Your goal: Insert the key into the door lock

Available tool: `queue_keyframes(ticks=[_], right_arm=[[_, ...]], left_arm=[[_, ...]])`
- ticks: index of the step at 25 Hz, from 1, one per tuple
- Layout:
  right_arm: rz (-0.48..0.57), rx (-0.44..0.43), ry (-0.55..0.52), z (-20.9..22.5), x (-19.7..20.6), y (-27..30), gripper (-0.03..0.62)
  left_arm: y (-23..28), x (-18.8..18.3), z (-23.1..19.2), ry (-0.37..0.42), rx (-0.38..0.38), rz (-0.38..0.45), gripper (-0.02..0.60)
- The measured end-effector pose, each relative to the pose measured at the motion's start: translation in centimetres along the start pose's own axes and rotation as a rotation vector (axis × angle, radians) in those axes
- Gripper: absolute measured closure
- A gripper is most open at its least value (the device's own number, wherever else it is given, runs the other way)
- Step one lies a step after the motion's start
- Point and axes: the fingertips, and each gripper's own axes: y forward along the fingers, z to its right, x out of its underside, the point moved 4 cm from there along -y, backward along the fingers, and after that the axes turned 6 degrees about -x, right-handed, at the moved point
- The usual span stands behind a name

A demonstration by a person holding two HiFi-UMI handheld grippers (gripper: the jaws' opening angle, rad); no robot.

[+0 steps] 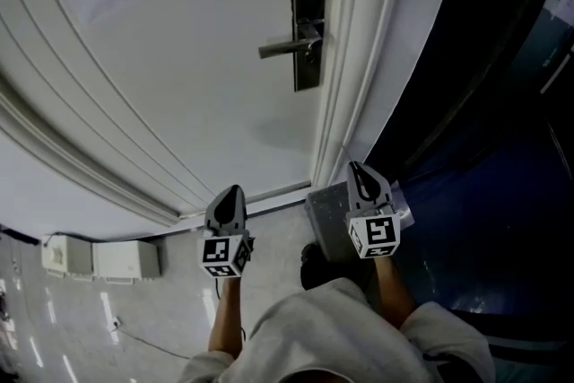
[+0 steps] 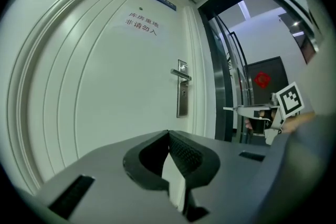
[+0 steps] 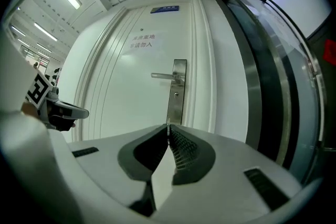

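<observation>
both point level at the door (image 1: 179, 94): left hand-held gripper (image 1: 235, 190) closed empty, right hand-held gripper (image 1: 355, 166) pinching key (image 2: 234, 109).

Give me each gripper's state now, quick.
Left gripper: closed, empty.
Right gripper: closed; whether anything thin is pinched at the tips cannot be told.

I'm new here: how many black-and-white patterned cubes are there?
2: left cube on the left gripper; right cube on the right gripper. None seems hidden.
</observation>
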Motion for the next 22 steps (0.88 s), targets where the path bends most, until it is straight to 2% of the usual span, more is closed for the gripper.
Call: queue_keyframes(ticks=[5, 11, 17, 22], right_arm=[[0.053, -0.037, -0.005, 3.9, -2.5, 6.2, 0.565], [0.079, -0.091, -0.001, 6.6, -2.8, 11.6, 0.565], [0.069, -0.125, 0.015, 8.0, -2.1, 14.7, 0.565], [0.048, -0.119, -0.011, 8.1, -1.6, 15.9, 0.565]], left_arm=[[6.1, -3.2, -0.5, 0.033, -0.044, 0.035, 0.563], [11.2, -5.1, -0.6, 0.070, -0.080, 0.046, 0.563], [13.9, -4.8, -1.2, 0.069, -0.109, 0.031, 0.563], [15.2, -4.2, -1.7, 0.059, -0.098, 0.017, 0.563]])
